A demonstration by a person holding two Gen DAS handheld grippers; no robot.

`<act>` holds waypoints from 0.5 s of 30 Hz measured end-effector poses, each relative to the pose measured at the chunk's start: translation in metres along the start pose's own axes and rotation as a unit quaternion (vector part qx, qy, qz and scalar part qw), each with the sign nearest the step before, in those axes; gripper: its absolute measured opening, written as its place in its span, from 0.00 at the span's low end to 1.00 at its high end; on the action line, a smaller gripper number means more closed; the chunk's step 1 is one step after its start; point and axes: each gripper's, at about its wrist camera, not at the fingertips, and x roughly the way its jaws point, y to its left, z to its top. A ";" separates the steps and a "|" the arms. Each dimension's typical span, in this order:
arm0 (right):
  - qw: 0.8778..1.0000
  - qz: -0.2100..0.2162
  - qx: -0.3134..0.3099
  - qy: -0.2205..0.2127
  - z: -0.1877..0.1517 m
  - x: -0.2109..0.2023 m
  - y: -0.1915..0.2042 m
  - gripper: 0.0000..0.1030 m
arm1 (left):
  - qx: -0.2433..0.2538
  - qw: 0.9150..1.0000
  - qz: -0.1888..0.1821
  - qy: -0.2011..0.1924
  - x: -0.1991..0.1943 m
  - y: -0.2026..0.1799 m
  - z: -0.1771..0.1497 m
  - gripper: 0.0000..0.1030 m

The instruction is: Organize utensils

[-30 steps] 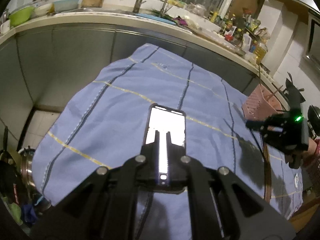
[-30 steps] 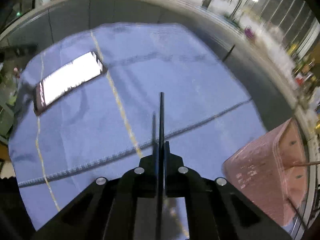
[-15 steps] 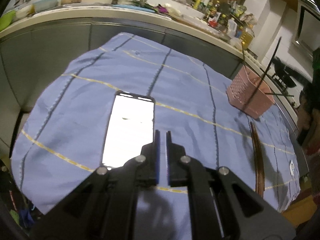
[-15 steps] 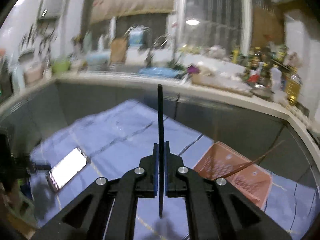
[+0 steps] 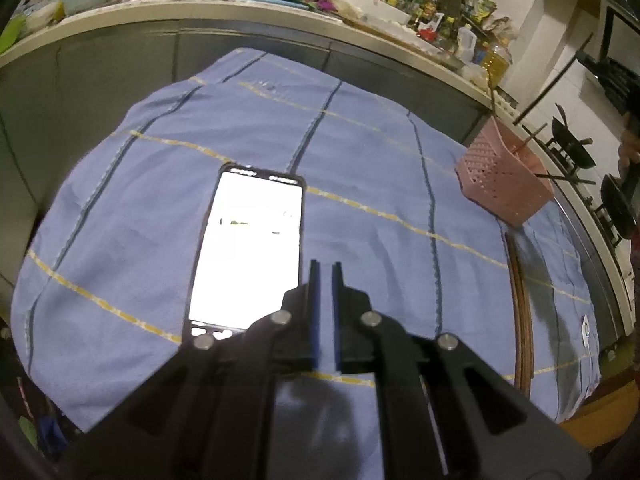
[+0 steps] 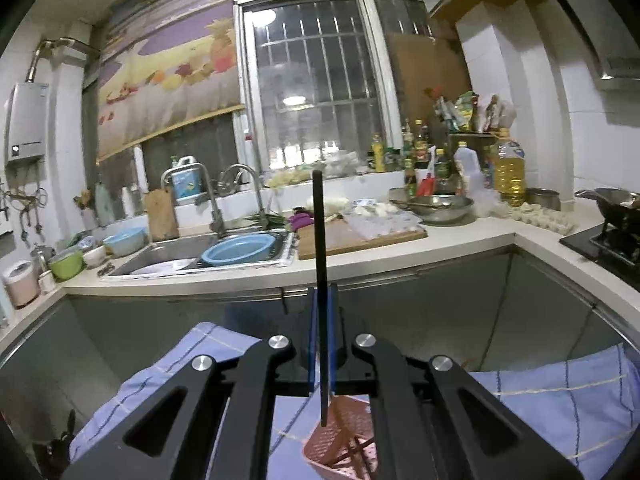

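Observation:
My right gripper [image 6: 321, 292] is shut on a black chopstick [image 6: 319, 240] and holds it upright above the pink perforated basket [image 6: 340, 446], which holds brown chopsticks. The chopstick's lower tip hangs just over the basket's rim. In the left wrist view the pink basket [image 5: 500, 182] stands at the right of the blue checked cloth [image 5: 360, 168], with the black chopstick [image 5: 552, 82] slanting above it. A brown chopstick [image 5: 520, 300] lies on the cloth in front of the basket. My left gripper [image 5: 325, 268] is shut and empty, low over the cloth beside a lit phone [image 5: 248, 248].
A kitchen counter [image 6: 360, 268] runs behind the table with a sink [image 6: 192, 254], blue bowl [image 6: 240, 248], cutting board [image 6: 360, 236], bottles and an oil jug [image 6: 509, 172]. A stove with a wok [image 6: 616, 208] stands at the right.
My right gripper has tilted up from facing the cloth to level, carrying the black chopstick over the basket. My left gripper has drawn back right, off the phone.

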 end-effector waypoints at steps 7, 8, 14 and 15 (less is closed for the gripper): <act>0.993 -0.020 -0.004 0.118 -0.056 0.044 -0.003 0.05 | -0.002 1.000 0.001 0.004 0.001 0.002 -0.001 0.04; 0.991 -0.023 -0.002 0.132 -0.061 0.047 -0.005 0.06 | 0.000 1.000 -0.001 0.003 0.000 0.000 -0.002 0.04; 0.995 -0.039 -0.023 0.089 -0.063 0.013 0.003 0.38 | 0.030 0.999 -0.030 0.015 0.002 -0.024 -0.009 0.04; 0.996 -0.037 -0.025 0.073 -0.061 0.000 0.005 0.50 | 0.042 0.998 -0.041 0.019 0.004 -0.033 -0.012 0.04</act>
